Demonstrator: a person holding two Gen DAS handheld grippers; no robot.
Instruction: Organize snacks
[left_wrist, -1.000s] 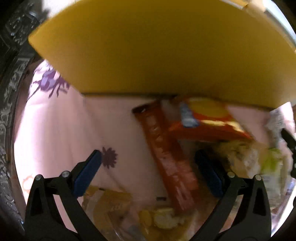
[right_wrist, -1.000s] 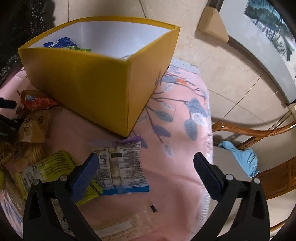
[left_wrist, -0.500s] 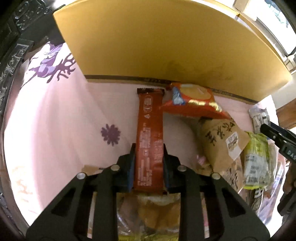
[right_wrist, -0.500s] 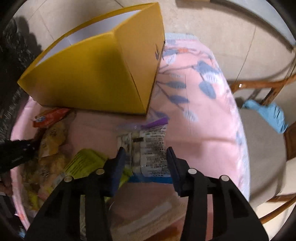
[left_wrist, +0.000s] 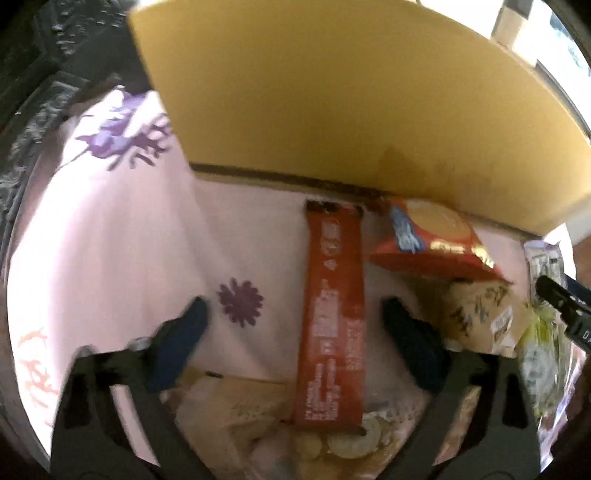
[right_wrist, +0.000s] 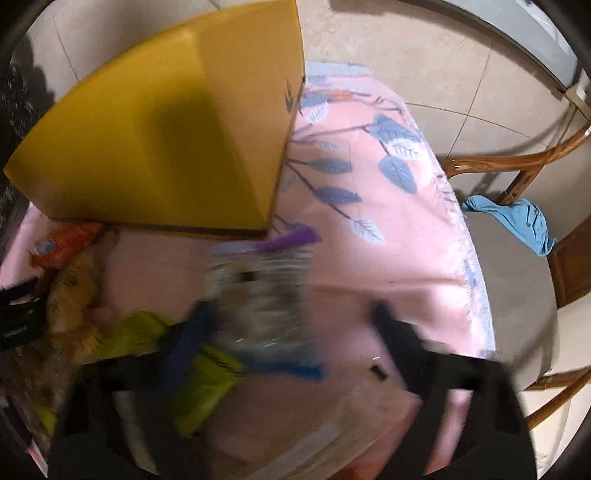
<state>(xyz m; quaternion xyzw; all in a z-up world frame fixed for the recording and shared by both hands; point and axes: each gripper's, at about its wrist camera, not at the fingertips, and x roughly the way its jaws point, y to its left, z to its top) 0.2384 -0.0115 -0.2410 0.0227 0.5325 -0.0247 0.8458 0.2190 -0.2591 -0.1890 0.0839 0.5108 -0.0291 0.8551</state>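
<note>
A yellow box (left_wrist: 351, 110) stands on the pink tablecloth; it also shows in the right wrist view (right_wrist: 166, 147). My left gripper (left_wrist: 295, 332) is open, its pads either side of a long red-brown snack bar (left_wrist: 332, 314) lying flat in front of the box. My right gripper (right_wrist: 288, 325) is open over a clear packet with purple and blue ends (right_wrist: 262, 291), blurred by motion. An orange cracker bag (left_wrist: 432, 240) lies beside the bar, against the box.
A brown paper packet (left_wrist: 476, 314) and a green packet (right_wrist: 199, 365) lie in the snack pile. Biscuit packs (left_wrist: 343, 443) sit under the left gripper. A wooden chair (right_wrist: 517, 295) with a blue cloth (right_wrist: 517, 221) stands beyond the table's right edge.
Both grippers were shut half a second ago, the left on the red-brown bar, the right on the clear packet; both have now opened. The bar and packet lie on the table.
</note>
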